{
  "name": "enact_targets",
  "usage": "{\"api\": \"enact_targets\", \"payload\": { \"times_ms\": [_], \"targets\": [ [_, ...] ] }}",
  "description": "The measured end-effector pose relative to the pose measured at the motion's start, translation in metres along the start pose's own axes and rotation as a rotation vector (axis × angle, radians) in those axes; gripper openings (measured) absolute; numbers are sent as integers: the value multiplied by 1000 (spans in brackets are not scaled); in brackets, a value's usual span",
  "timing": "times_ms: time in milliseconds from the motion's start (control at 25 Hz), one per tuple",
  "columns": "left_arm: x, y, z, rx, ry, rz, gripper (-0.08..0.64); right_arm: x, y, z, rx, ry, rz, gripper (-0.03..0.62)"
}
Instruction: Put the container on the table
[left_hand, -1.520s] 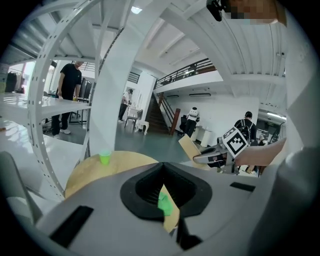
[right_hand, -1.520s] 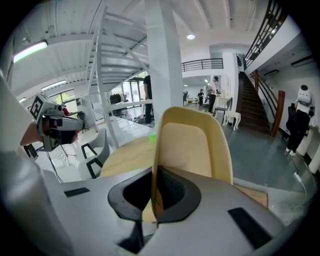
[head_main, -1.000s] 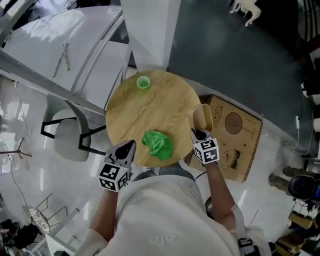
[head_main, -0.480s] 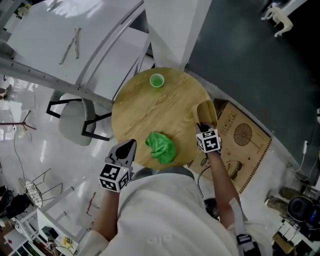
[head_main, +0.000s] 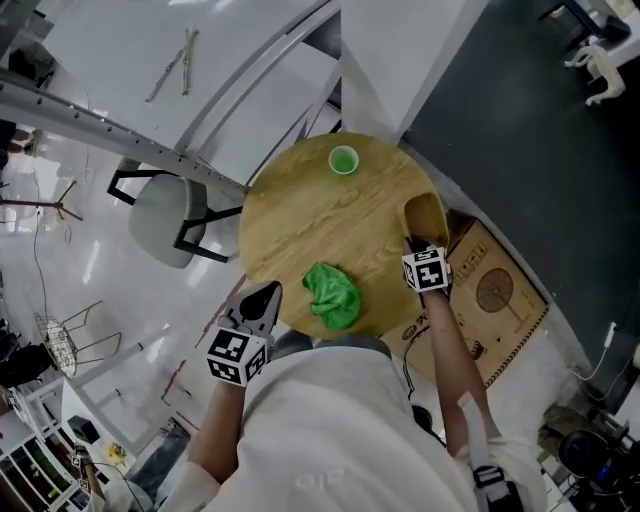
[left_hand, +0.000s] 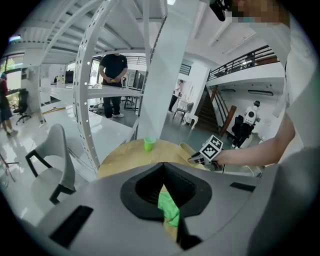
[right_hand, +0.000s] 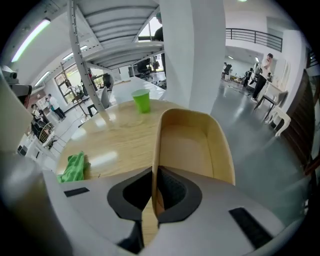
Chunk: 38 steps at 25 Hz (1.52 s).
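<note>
While the right gripper (right_hand: 153, 187) is clamped on the left wall of the wooden container (right_hand: 192, 145), the bin reaches ahead of it at the rim of the round table (right_hand: 117, 142), its right side seemingly past the edge. Risk: if I release there, it tips to the floor. Left gripper (left_hand: 162, 172): jaws together, empty, green cloth (left_hand: 170, 212) just ahead.

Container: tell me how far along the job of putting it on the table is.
Done: the container is over the right edge of the table, clear of the green cloth and green cup. In hand: the right gripper is shut on its near wall. Left: I cannot tell whether it rests on the wood; the jaws must open and let go.
</note>
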<state>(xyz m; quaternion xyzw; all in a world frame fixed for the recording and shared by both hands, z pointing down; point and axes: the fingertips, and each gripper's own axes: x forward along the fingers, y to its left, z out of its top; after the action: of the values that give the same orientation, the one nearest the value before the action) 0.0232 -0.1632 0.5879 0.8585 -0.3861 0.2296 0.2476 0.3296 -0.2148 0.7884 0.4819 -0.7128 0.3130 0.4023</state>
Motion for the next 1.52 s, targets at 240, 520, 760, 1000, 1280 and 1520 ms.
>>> {"api": "enact_targets", "payload": {
  "times_ms": [240,520,760,1000,1280,1520],
  "targets": [
    [-14,14,-7,-39,-7,62,15,20,1,28,-38,2,4,34],
    [-33,24,-19,-82,-19,116,15,36,6,56,-51,-12,24,68],
    [-49,28,-22,-107,-41,141,15,35,15,65,-59,-12,39,160],
    [-57,33,-24,-105,-73,147,15,23,20,73,-48,-49,7,163],
    [-71,34,-4,-85,-139,131,15,-19,31,93,-31,-115,-3,104],
    [-81,42,11,-66,-197,127,15,-59,53,121,-31,-204,17,38]
  ]
}}
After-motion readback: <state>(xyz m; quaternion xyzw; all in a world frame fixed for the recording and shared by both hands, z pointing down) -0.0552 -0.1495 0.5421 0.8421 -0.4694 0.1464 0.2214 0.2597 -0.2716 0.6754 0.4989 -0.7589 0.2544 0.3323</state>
